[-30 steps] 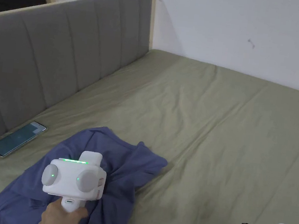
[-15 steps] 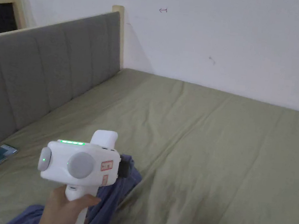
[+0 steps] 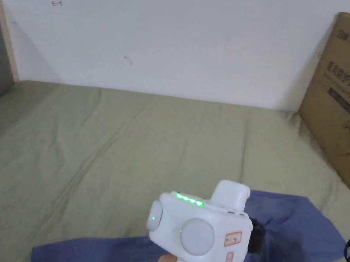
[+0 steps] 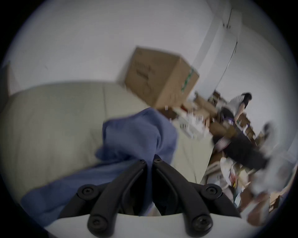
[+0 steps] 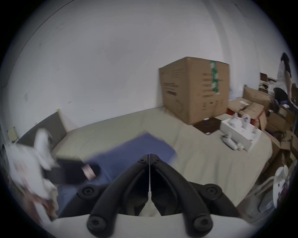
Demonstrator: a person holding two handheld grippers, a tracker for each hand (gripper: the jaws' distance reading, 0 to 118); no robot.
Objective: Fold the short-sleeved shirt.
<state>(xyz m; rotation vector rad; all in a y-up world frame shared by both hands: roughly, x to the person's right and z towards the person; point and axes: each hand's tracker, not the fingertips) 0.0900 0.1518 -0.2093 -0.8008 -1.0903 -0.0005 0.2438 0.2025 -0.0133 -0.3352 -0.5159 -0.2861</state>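
Both jaws of the left gripper (image 4: 149, 161) apparently pinch the blue shirt (image 4: 137, 136)

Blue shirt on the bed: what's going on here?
A person is partway into folding the blue shirt on the olive-sheeted bed. The left hand-held gripper is clamped on a bunch of the shirt's fabric, which is lifted off the sheet, while the rest trails rumpled, not folded. The right hand-held gripper is shut on nothing, beside the shirt. A cardboard box stands at the bed's far corner.
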